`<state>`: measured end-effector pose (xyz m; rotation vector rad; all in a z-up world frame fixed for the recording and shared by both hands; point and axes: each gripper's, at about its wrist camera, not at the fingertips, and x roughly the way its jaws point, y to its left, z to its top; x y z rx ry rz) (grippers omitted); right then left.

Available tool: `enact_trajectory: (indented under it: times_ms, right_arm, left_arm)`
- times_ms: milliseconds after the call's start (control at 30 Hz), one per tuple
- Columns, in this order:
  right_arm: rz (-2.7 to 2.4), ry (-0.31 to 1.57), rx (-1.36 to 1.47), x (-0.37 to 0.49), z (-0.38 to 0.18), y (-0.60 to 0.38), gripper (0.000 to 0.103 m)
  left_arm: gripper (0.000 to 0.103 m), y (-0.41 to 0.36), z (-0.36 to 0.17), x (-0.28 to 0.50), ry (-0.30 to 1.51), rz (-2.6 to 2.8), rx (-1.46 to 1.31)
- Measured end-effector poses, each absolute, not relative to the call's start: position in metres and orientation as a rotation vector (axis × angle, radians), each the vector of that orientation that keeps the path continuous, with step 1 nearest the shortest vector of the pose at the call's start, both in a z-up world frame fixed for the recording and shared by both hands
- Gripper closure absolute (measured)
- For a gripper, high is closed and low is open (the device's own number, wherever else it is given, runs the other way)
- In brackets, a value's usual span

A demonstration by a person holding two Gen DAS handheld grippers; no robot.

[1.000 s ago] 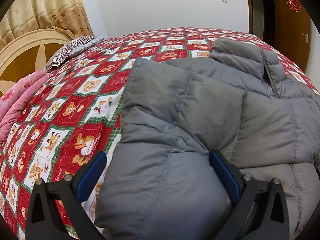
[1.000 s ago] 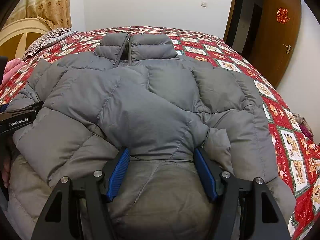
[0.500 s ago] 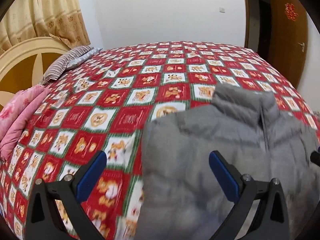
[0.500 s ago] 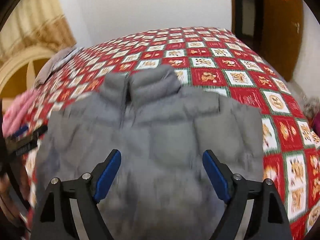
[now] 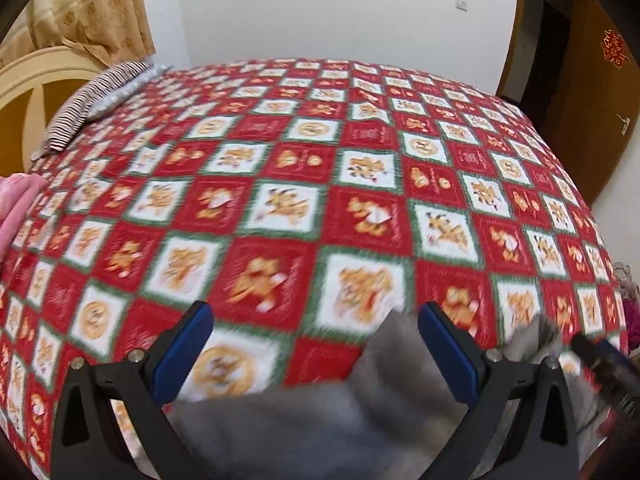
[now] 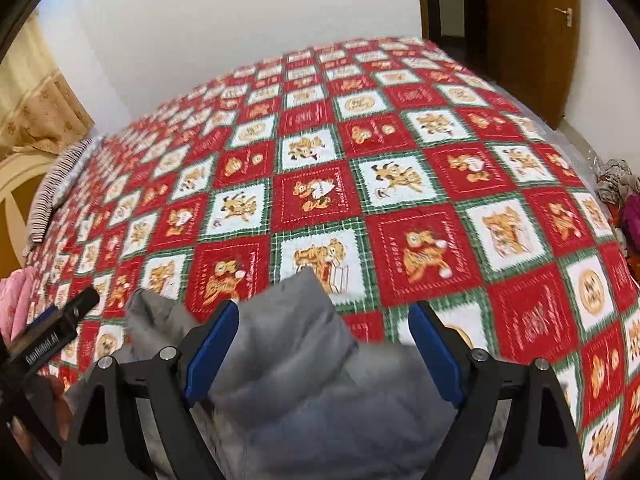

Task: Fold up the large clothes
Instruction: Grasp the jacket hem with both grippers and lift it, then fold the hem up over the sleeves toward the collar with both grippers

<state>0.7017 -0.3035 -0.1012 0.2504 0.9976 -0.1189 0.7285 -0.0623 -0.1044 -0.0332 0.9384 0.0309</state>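
**Grey puffer jacket bunched at the near edge of the bed, both tongs spread wide**

The grey puffer jacket (image 6: 304, 364) lies at the near edge of the bed, on the red, white and green bear-print bedspread (image 6: 400, 184). Only its upper part shows, low in each view. In the right wrist view its raised collar points away from the camera toward the far side of the bed, so its long axis seems to run from the near edge toward the far wall; the lower part is out of sight beneath the cameras, and motion blur softens the fabric.

The right tongs (image 6: 324, 354) stand wide apart, the blue pads on either side of the collar and upper chest with fabric between them; whether the pads touch it I cannot tell. The left tongs (image 5: 316, 352) are also wide, held above the jacket's (image 5: 320, 432) left side, where a grey blurred mass fills the bottom of the left wrist view. Part of the left tongs' body shows at the left edge of the right wrist view.

A striped pillow (image 5: 88, 104) lies near the cream headboard (image 5: 28, 92) at far left, with a pink blanket (image 5: 16, 208) beside it. A wooden door (image 5: 592, 92) stands at right, and some clothes (image 6: 618, 188) lie heaped beyond the bed's right side.
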Motion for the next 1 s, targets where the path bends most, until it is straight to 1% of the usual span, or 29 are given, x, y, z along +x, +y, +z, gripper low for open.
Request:
enact_trajectory:
  times_ms: [100,200,267,300,333,367,400,433,467,500,567,633,733,1000]
  right_arm:
    - [-0.106,1.027,0.217,0.716,-0.111,-0.3,0.016]
    - [-0.077,1.045,0.197,0.719,-0.118,-0.3,0.016]
    - [-0.046,1.074,0.175,0.716,-0.123,-0.301,0.016]
    - [-0.037,1.083,0.166,0.714,-0.125,-0.301,0.024]
    - [-0.016,1.098,0.152,0.71,-0.127,-0.301,0.034]
    - [0.006,1.116,0.14,0.705,-0.129,-0.301,0.058]
    - [0.016,1.124,0.134,0.699,-0.129,-0.302,0.075]
    - [0.021,1.119,0.13,0.693,-0.127,-0.303,0.079]
    - [0.026,1.105,0.118,0.684,-0.124,-0.304,0.085]
    - [0.025,1.088,0.109,0.675,-0.119,-0.306,0.089]
    - [0.028,1.064,0.1,0.66,-0.111,-0.31,0.094]
    - [0.03,1.039,0.1,0.645,-0.104,-0.314,0.095]
    - [0.019,1.01,0.085,0.623,-0.102,-0.319,0.097]
    - [-0.004,1.039,0.09,0.594,-0.142,-0.328,0.099]
  left_arm:
    - [0.0,-0.079,-0.118,0.747,0.967,0.034,0.011]
    - [0.001,-0.092,-0.133,0.747,0.989,-0.003,0.063]
    - [0.014,-0.093,-0.139,0.74,0.992,-0.023,0.093]
    - [0.028,-0.091,-0.143,0.734,1.007,-0.051,0.096]
    - [0.041,-0.087,-0.143,0.729,1.014,-0.078,0.088]
    - [0.048,-0.083,-0.142,0.722,1.011,-0.097,0.081]
    - [0.061,-0.08,-0.14,0.716,1.002,-0.107,0.081]
    - [0.072,-0.075,-0.136,0.707,0.99,-0.119,0.076]
    - [0.077,-0.073,-0.133,0.703,0.978,-0.127,0.07]
    - [0.086,-0.067,-0.127,0.691,0.956,-0.138,0.065]
    - [0.088,-0.061,-0.118,0.675,0.916,-0.144,0.077]
    - [0.092,-0.056,-0.114,0.663,0.894,-0.147,0.078]
    - [0.092,-0.05,-0.117,0.641,0.859,-0.145,0.103]
    - [0.095,-0.051,-0.157,0.614,0.896,-0.133,0.166]
